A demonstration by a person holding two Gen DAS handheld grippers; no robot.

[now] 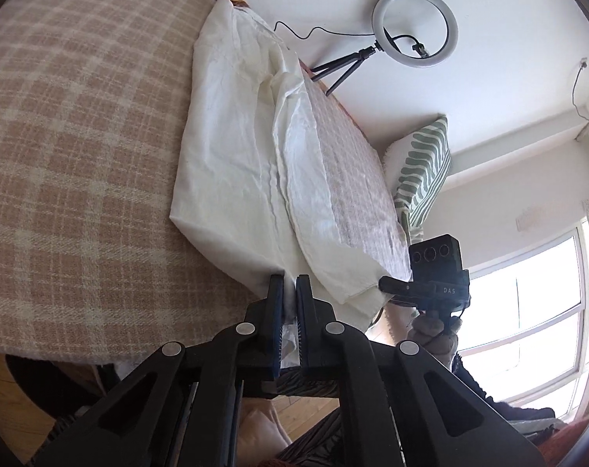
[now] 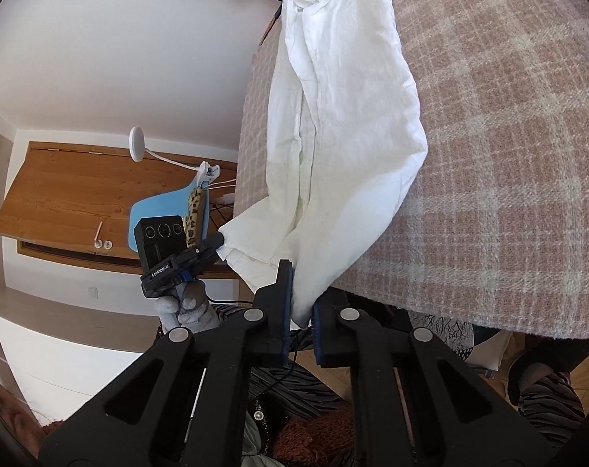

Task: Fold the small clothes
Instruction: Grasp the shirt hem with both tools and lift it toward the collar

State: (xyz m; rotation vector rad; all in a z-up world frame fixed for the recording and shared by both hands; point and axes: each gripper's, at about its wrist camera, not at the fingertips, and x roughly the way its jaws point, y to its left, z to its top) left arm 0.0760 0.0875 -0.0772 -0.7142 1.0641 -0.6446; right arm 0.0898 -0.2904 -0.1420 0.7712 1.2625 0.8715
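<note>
A white garment lies lengthwise on a table under a beige checked cloth, its near end at the table edge. My left gripper is shut on one near corner of it. The other gripper shows to the right at the other corner. In the right wrist view the same garment stretches away along the table edge, and my right gripper is shut on its near corner. The left gripper shows there, holding the far corner. Both corners are lifted slightly off the cloth.
A ring light on a small tripod stands at the far end of the table. A green striped cushion is beyond the table edge. A blue chair and a wooden door are off the table's side.
</note>
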